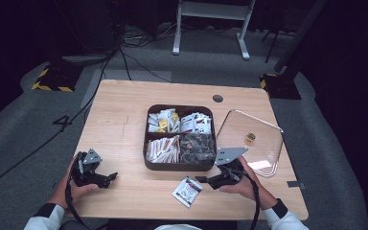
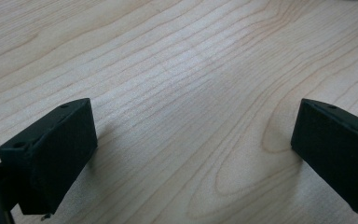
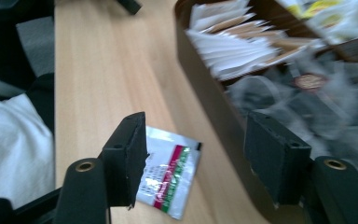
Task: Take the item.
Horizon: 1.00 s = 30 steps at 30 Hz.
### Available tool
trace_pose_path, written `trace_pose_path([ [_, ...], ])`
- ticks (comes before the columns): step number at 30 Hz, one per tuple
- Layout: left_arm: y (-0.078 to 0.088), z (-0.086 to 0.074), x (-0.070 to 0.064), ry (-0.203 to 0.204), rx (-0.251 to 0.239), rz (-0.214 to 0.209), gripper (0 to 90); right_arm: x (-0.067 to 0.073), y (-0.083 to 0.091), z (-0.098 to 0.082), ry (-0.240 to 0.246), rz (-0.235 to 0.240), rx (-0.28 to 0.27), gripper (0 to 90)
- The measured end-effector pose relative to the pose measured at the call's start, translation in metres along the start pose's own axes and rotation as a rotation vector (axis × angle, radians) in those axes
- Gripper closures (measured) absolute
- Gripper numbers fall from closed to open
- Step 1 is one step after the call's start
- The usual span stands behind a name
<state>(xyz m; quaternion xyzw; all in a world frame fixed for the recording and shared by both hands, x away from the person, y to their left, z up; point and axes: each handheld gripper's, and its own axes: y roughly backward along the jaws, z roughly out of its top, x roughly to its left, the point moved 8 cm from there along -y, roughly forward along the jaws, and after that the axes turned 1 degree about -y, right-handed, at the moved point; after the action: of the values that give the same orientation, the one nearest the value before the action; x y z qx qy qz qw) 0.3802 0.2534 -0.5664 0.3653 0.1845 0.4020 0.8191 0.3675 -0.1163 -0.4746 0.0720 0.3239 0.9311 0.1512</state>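
Note:
A small white sachet with a red and green stripe (image 1: 188, 191) (image 3: 170, 179) lies flat on the wooden table, just in front of a dark four-part tray (image 1: 146, 143) (image 3: 209, 102). My right gripper (image 1: 201, 180) (image 3: 198, 140) hovers to the right of the sachet, beside the tray's front wall. Its jaws stand apart with nothing between them. My left gripper (image 1: 112, 177) (image 2: 193, 154) rests low over bare wood at the front left, jaws wide and empty.
The tray holds white and yellow sachets (image 1: 162, 120), red-and-white sachets (image 1: 195, 122), paper sticks (image 1: 162, 149) and dark packets (image 1: 196, 146). A clear lid (image 1: 239, 129) with a small yellow knob (image 1: 250, 137) lies right of the tray. A round cable hole (image 1: 217, 98) sits near the far edge.

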Motion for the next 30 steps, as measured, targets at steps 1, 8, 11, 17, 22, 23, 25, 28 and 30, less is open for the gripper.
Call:
trace_pose_path([
  [1, 0.000, 0.000, 0.000, 0.001, -0.001, 0.000, 0.4, -0.004, 0.005, 0.001, 0.001, -0.017, -0.009, 37.9],
  [8, 0.000, 0.000, 0.000, 0.000, 0.000, -0.001, 0.4, -0.035, 0.033, 0.001, -0.042, -0.122, -0.054, 35.6],
  [11, 0.000, 0.000, 0.000, -0.001, 0.000, -0.002, 0.4, -0.050, 0.042, -0.002, -0.049, -0.175, -0.047, 33.7],
  [17, 0.000, 0.000, 0.000, -0.002, -0.001, -0.002, 0.4, -0.081, 0.059, -0.013, -0.088, -0.277, -0.039, 33.6],
  [22, 0.000, 0.000, 0.000, -0.001, 0.000, -0.002, 0.4, -0.106, 0.069, -0.024, -0.130, -0.334, -0.018, 33.3],
  [23, 0.000, 0.000, 0.000, -0.002, -0.001, -0.003, 0.4, -0.110, 0.070, -0.026, -0.135, -0.348, -0.011, 33.3],
  [25, 0.000, 0.000, 0.000, -0.001, 0.000, -0.002, 0.4, -0.118, 0.071, -0.031, -0.154, -0.364, -0.003, 32.8],
  [28, 0.000, 0.000, 0.000, -0.001, 0.000, -0.002, 0.4, -0.129, 0.073, -0.037, -0.169, -0.388, 0.017, 32.7],
  [30, 0.000, 0.000, 0.000, -0.002, -0.001, -0.002, 0.4, -0.135, 0.074, -0.041, -0.177, -0.401, 0.031, 31.8],
])
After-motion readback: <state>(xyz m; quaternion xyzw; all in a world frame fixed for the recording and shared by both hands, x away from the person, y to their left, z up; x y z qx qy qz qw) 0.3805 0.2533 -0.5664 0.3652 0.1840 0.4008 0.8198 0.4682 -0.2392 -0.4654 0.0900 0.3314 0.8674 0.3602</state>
